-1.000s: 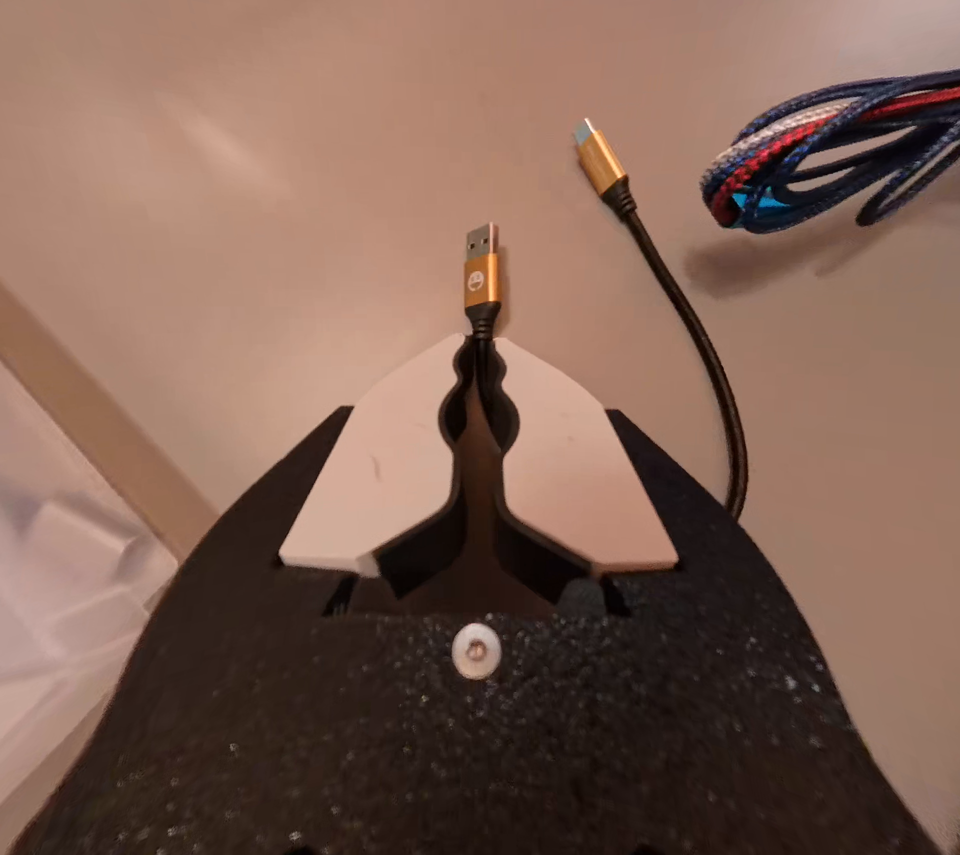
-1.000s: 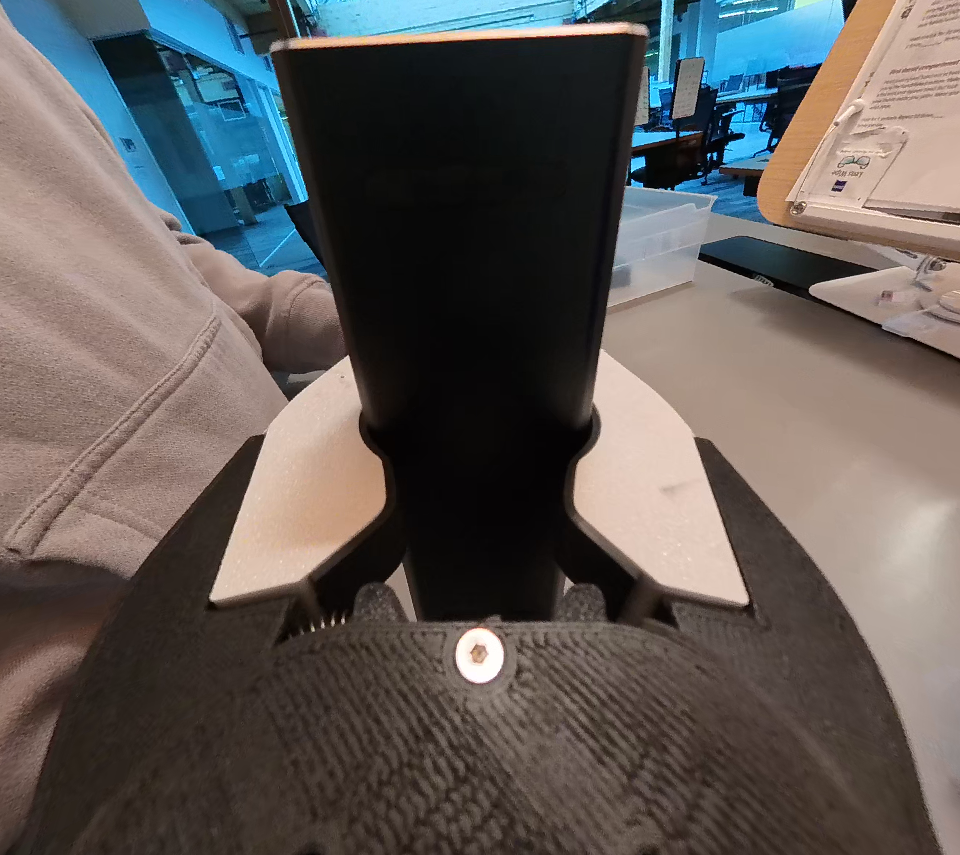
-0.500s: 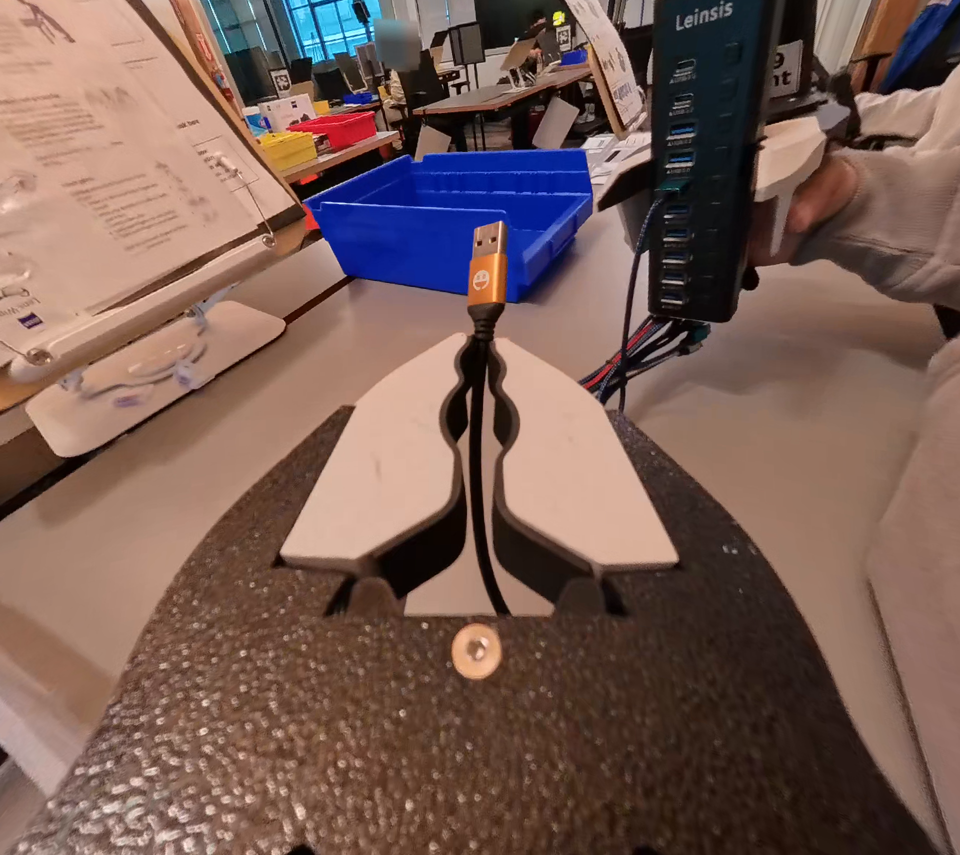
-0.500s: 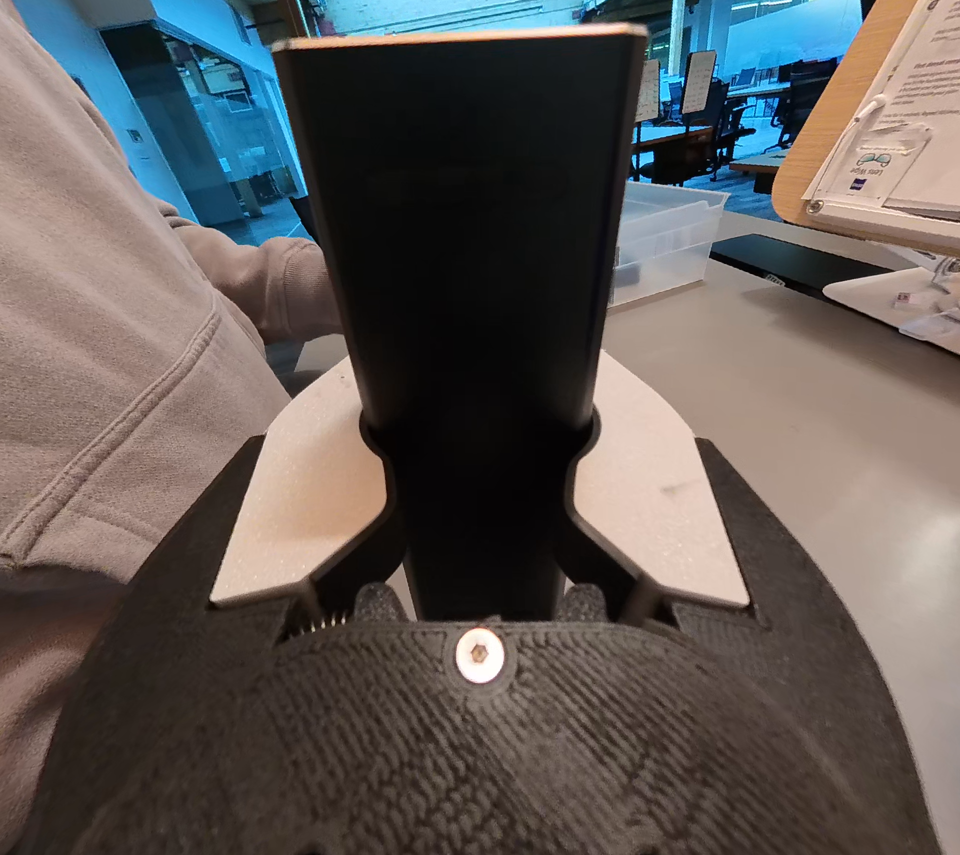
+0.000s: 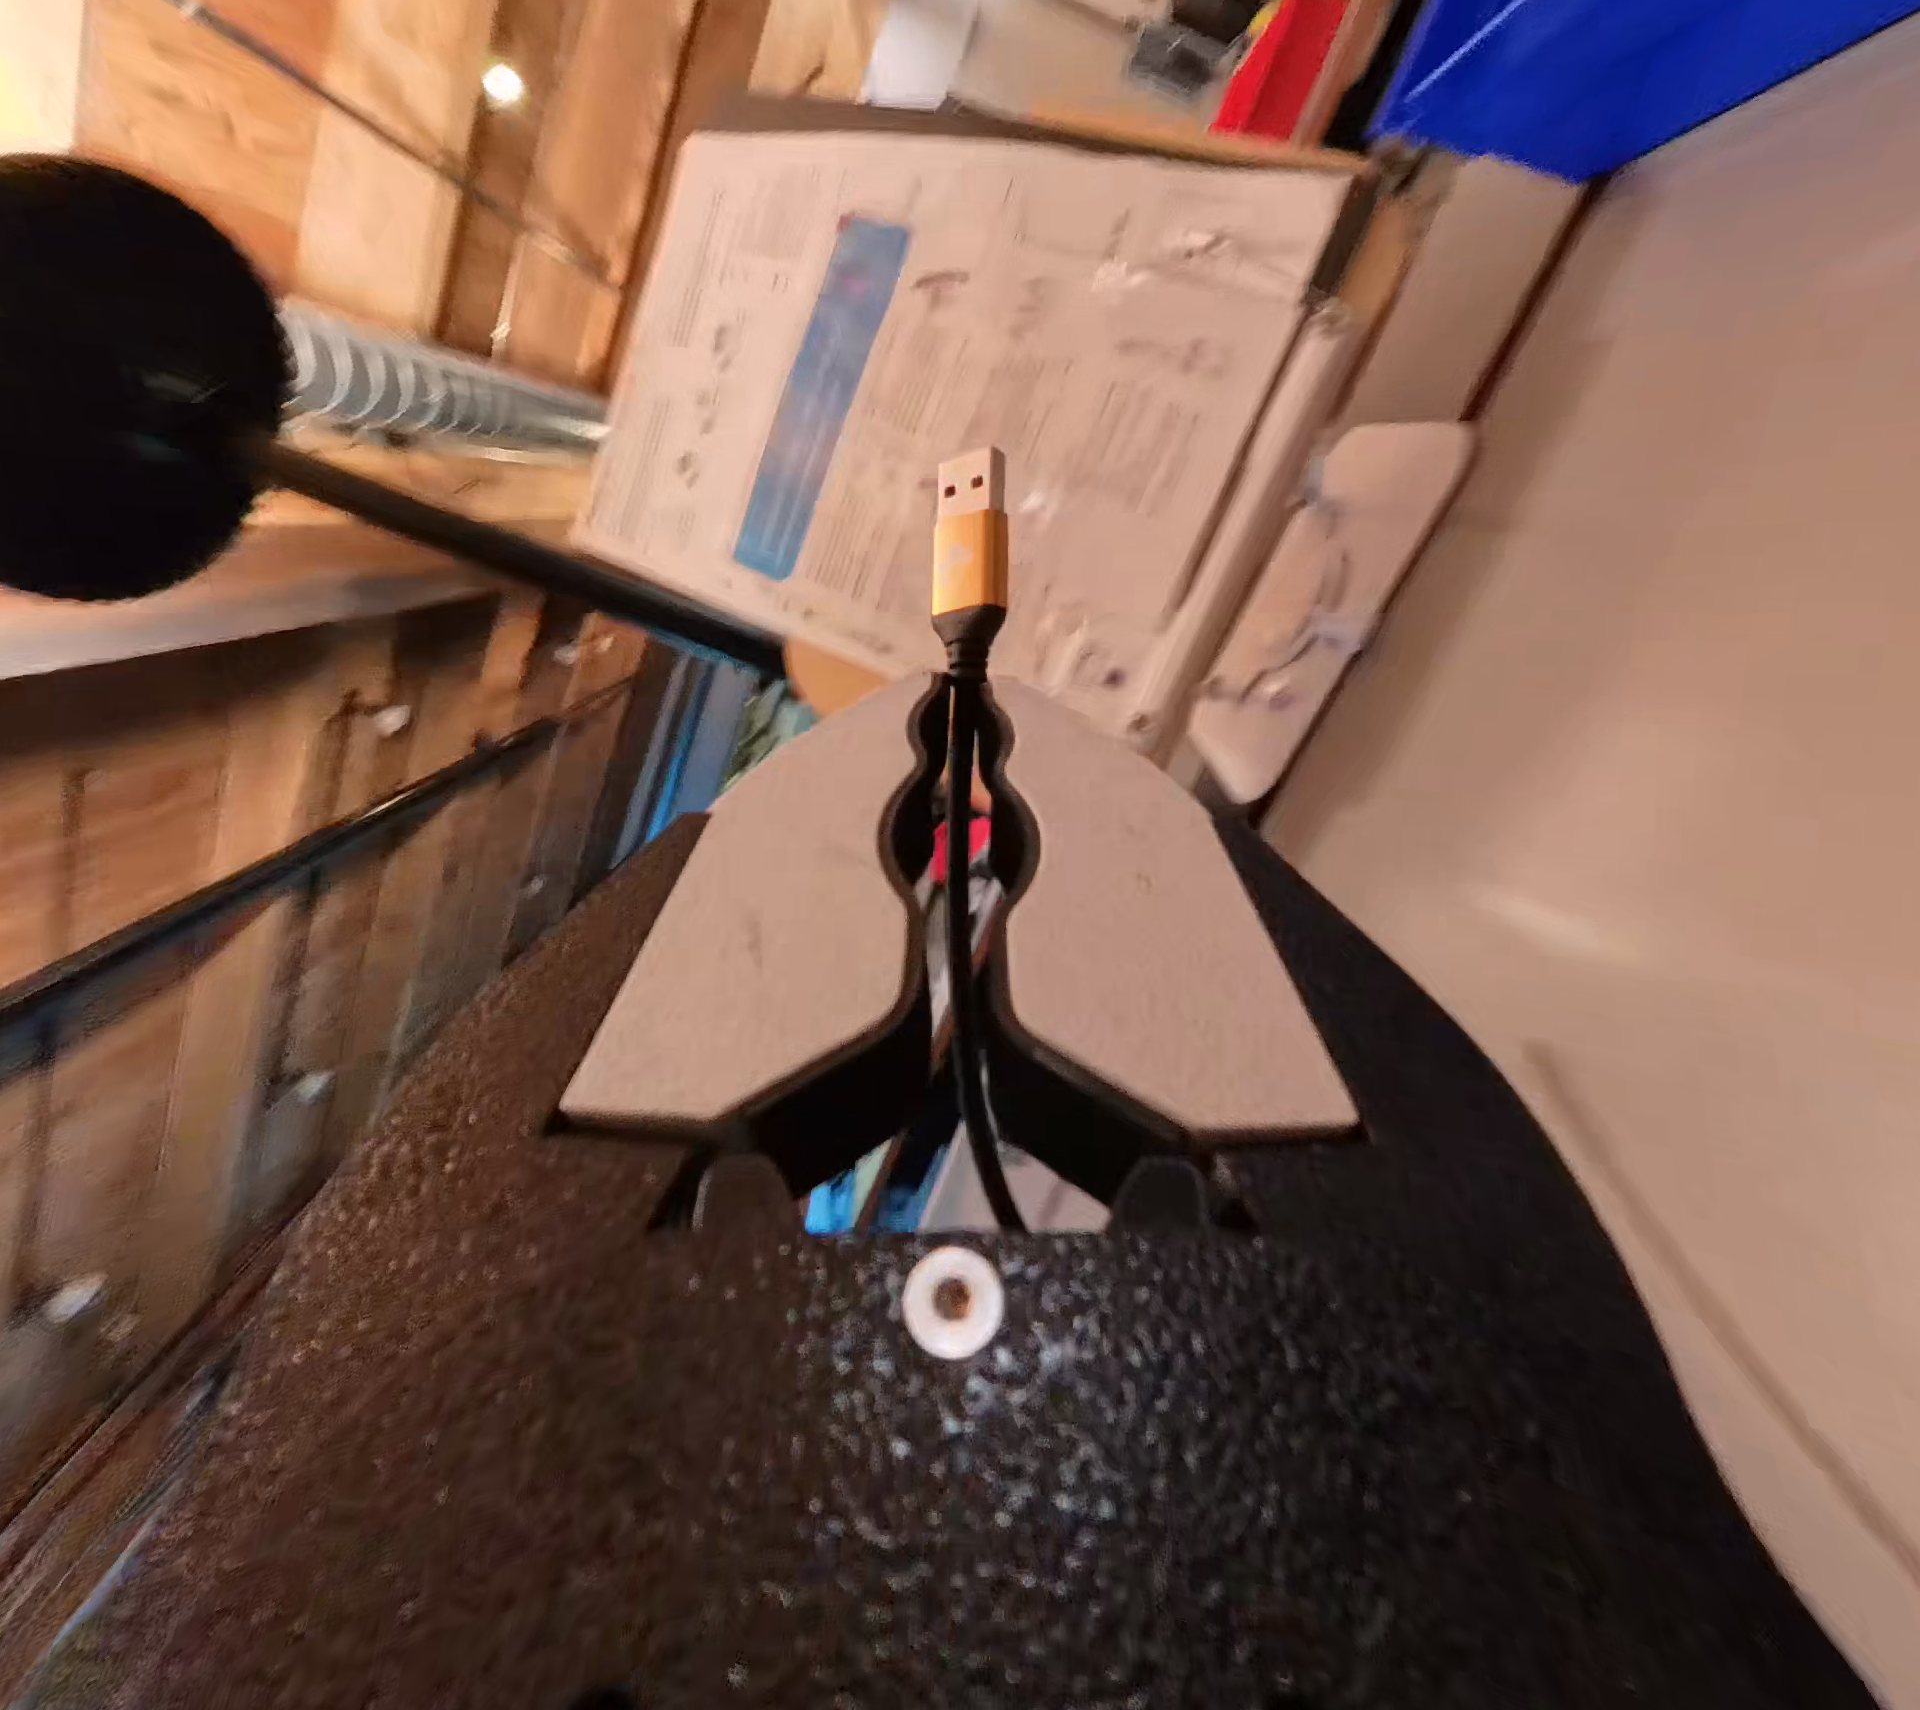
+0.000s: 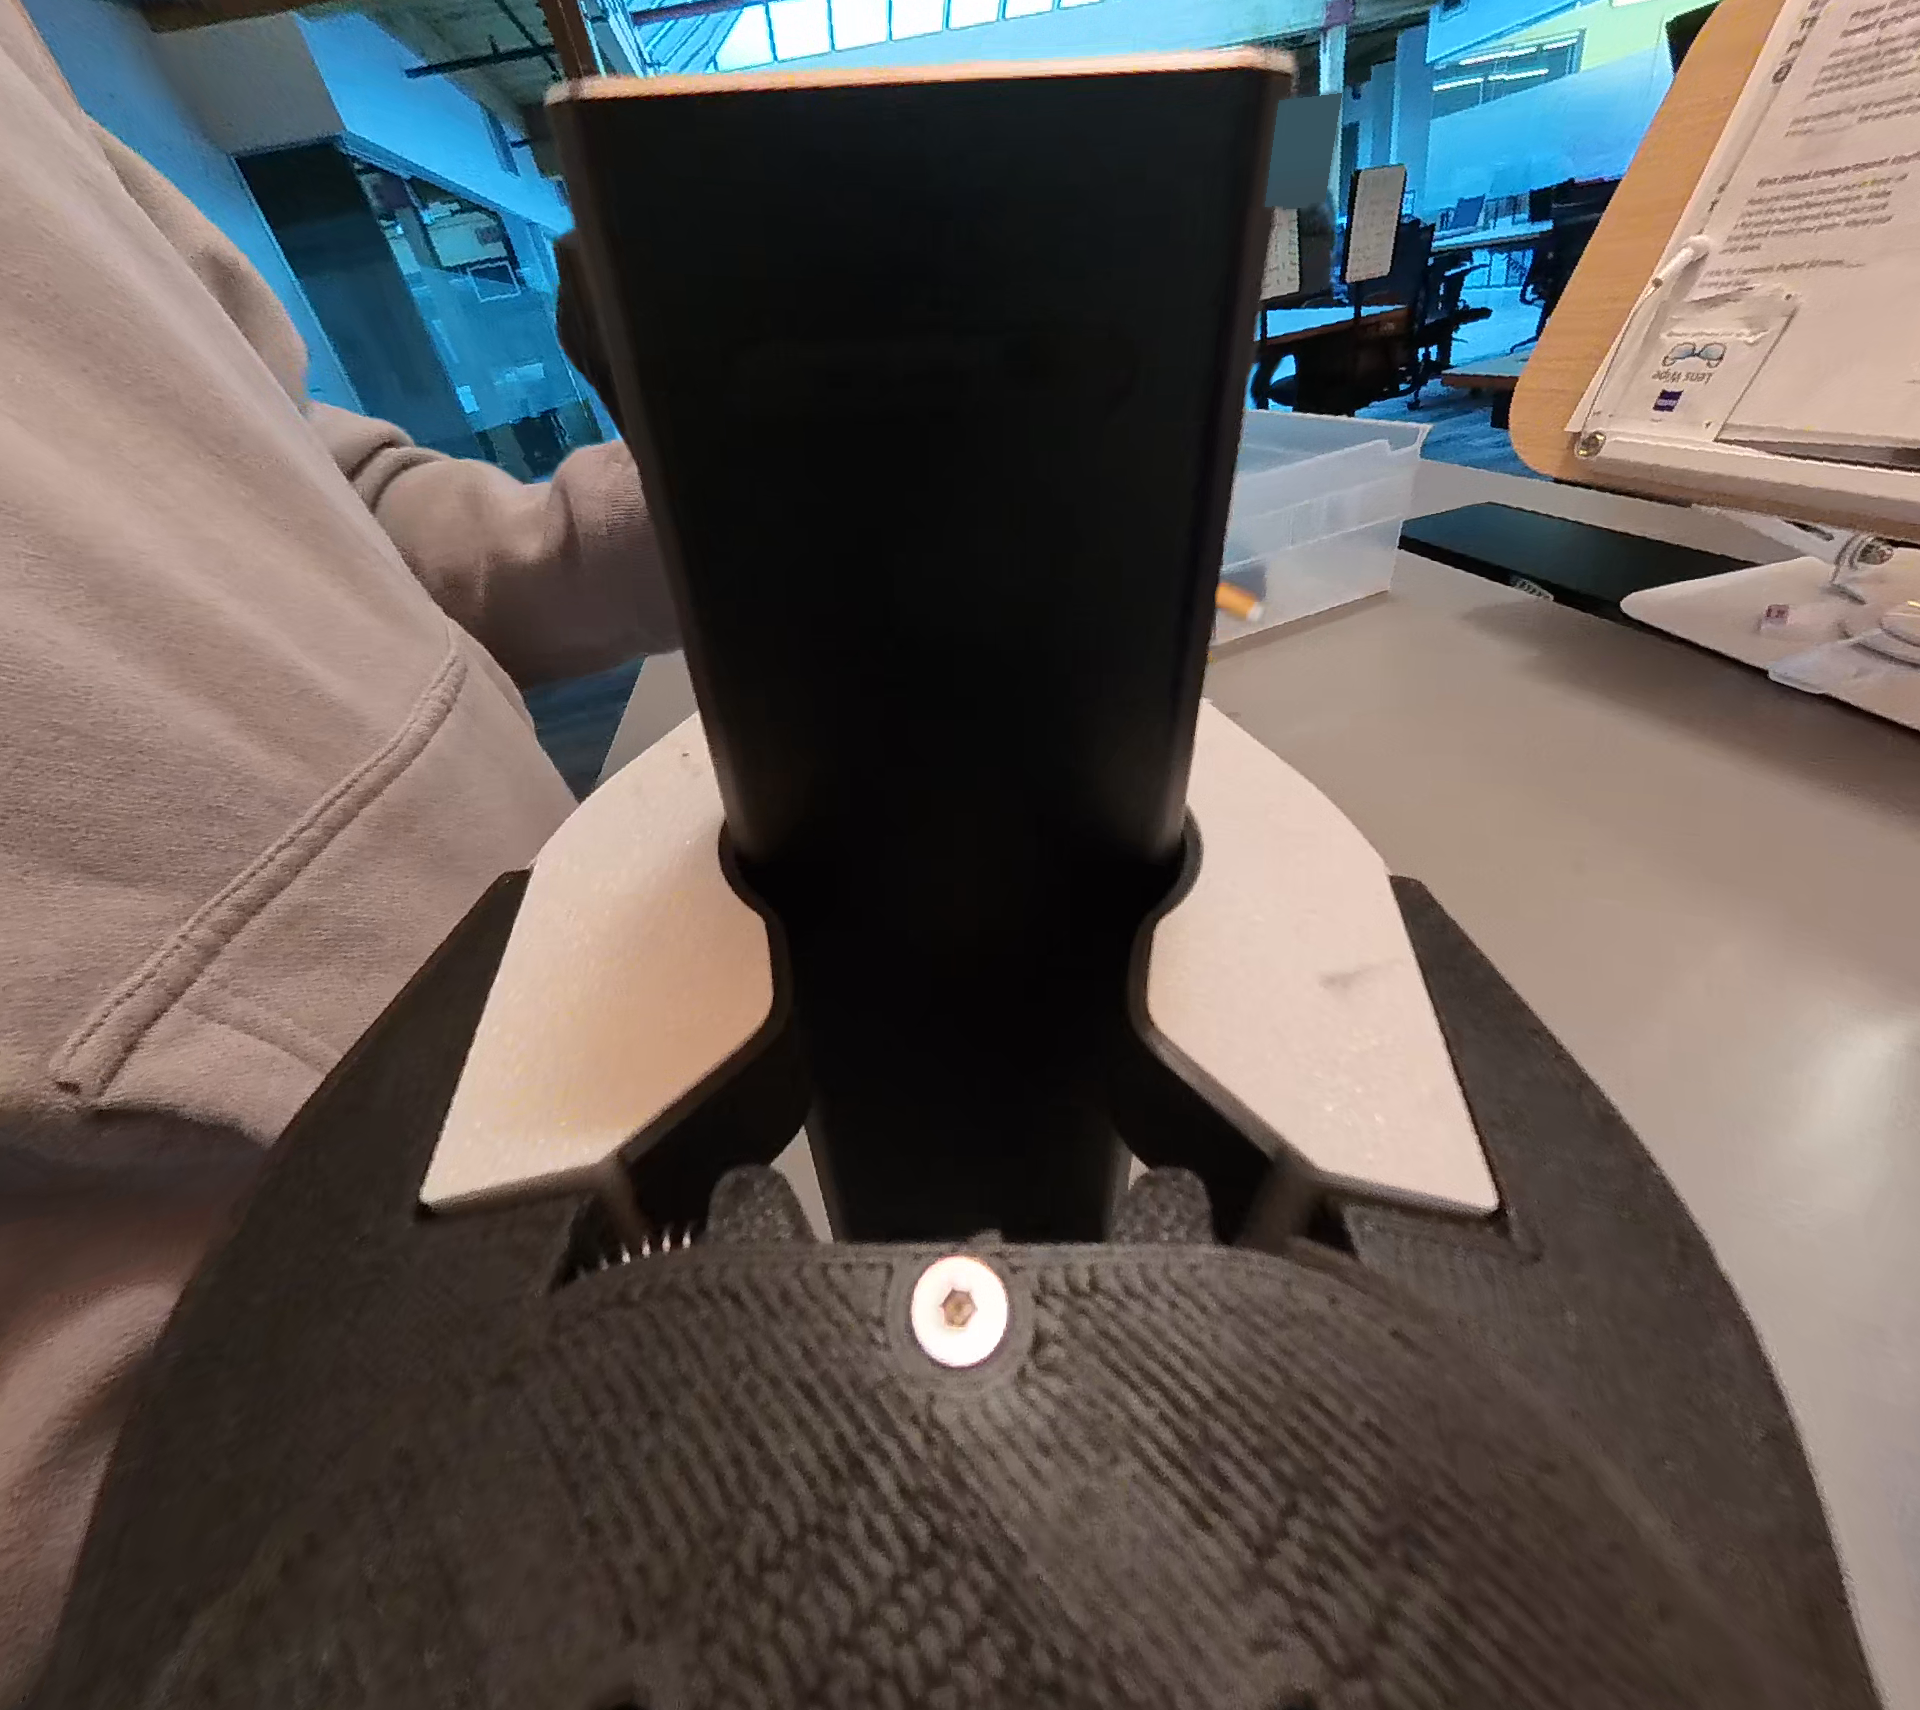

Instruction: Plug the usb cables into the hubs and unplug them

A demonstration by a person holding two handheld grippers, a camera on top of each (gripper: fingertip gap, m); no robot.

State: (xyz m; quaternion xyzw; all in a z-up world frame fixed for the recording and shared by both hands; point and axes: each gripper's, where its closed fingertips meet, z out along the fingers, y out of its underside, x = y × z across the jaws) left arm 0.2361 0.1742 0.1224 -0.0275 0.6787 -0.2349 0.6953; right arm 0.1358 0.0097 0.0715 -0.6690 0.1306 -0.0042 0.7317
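Left hand-held gripper [image 5: 961,684]: closed on the black cable just behind the orange USB plug [image 5: 968,540]; plug free, its long axis running out toward 12 o'clock along the fingers. Right hand-held gripper [image 6: 958,850]: clamped on the black hub [image 6: 925,434], held upright with its plain back to the camera — ports unseen. The left view is tilted and blurred and shows no hub; bearing from plug to hub cannot be told; realignment judged necessary before insertion.
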